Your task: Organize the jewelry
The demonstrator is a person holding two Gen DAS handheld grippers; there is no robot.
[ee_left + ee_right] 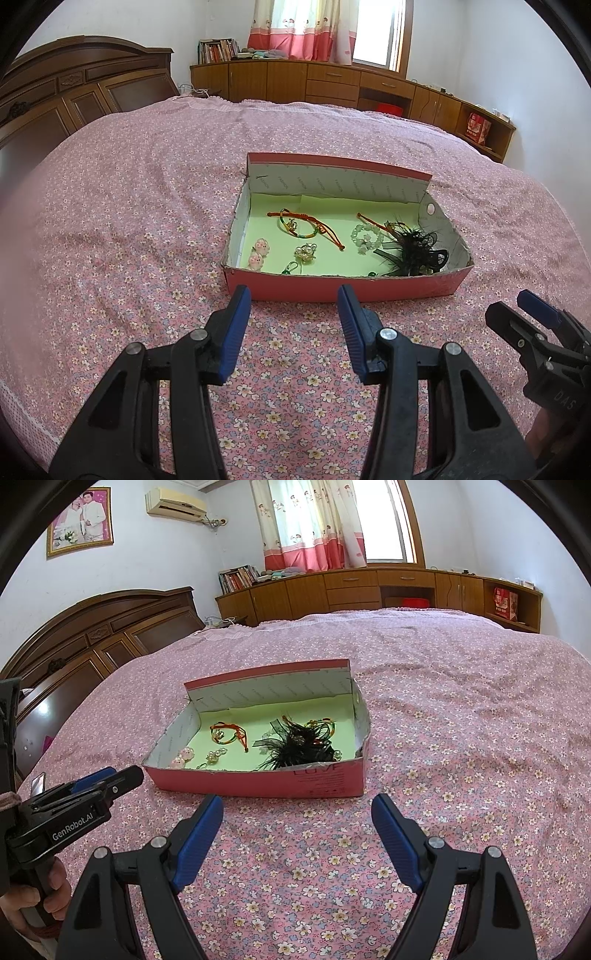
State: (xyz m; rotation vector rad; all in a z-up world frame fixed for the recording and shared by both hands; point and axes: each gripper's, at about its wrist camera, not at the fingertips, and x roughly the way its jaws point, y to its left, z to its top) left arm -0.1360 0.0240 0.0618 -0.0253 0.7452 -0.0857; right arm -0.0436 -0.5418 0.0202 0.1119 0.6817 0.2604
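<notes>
A shallow pink cardboard box (332,286) with a green floor sits on the bed; it also shows in the right wrist view (258,784). Inside lie a red and green cord bracelet (306,225), a pale bead bracelet (365,236), two pink flower earrings (258,253), a gold brooch (304,253) and a black feather hair clip (413,251), also in the right wrist view (299,744). My left gripper (293,301) is open and empty just before the box's near wall. My right gripper (297,812) is open and empty, also just before the box.
The box rests on a pink floral bedspread (129,221). A dark wooden headboard (74,92) stands at the left. Wooden cabinets (332,83) run along the far wall under a curtained window. The right gripper shows at the right edge of the left wrist view (535,325).
</notes>
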